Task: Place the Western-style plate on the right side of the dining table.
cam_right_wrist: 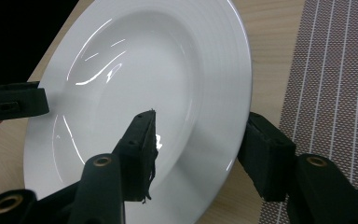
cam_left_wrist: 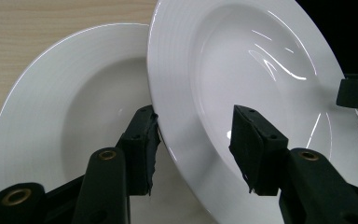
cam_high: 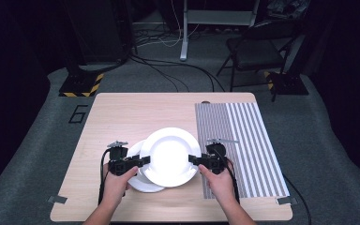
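A white deep plate hangs tilted over the table, gripped at opposite rims. My left gripper is shut on its left rim; in the left gripper view one jaw sits under the rim and the other inside this plate. My right gripper is shut on the right rim, its jaws straddling the edge of the plate. A second white plate lies flat on the wood below and to the left, partly covered by the held one; it also shows as the lower plate.
A grey striped placemat covers the right part of the wooden table, close beside my right gripper. Beyond the table stand a black chair and cables on the floor.
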{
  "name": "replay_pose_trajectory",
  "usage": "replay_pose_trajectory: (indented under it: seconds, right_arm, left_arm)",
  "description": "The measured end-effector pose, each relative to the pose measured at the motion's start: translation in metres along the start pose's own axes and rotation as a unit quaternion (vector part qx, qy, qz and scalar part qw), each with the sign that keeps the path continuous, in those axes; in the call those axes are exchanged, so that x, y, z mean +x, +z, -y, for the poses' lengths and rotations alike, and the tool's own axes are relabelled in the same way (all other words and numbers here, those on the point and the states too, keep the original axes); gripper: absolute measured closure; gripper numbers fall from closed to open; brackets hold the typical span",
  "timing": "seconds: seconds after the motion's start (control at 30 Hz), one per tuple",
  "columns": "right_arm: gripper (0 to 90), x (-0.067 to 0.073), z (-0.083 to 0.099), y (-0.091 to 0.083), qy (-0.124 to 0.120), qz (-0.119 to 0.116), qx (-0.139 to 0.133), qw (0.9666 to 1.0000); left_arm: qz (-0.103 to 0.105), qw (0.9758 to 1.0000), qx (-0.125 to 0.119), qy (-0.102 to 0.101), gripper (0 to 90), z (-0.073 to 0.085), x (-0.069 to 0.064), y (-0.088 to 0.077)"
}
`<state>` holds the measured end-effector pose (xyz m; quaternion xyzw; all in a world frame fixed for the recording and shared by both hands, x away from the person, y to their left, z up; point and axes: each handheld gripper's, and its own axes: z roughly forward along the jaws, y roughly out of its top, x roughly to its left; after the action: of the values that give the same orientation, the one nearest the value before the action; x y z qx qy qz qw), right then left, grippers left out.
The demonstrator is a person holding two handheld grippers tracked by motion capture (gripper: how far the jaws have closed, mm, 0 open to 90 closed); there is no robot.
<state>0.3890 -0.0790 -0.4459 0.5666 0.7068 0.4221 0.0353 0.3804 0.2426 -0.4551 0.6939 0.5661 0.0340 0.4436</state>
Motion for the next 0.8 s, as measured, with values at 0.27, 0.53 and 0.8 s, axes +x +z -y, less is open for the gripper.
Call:
replay_pose_trajectory:
  seconds: [0.27,0.53,0.8]
  right_arm:
    - [47.6,-0.006,0.003,-0.005,0.01,0.005,-0.003,0.9999]
    - [47.6,-0.012,0.006,-0.013,0.018,0.015,-0.015,0.9996]
    - [47.6,-0.019,0.011,-0.026,0.038,0.025,-0.026,0.9986]
  left_arm:
    - [0.006,1.0,0.007,0.003,51.9,-0.003,-0.004,0.008]
    - [0.014,0.9997,0.016,0.015,51.9,-0.006,-0.01,0.016]
    - [0.026,0.9989,0.023,0.031,52.0,-0.01,-0.02,0.026]
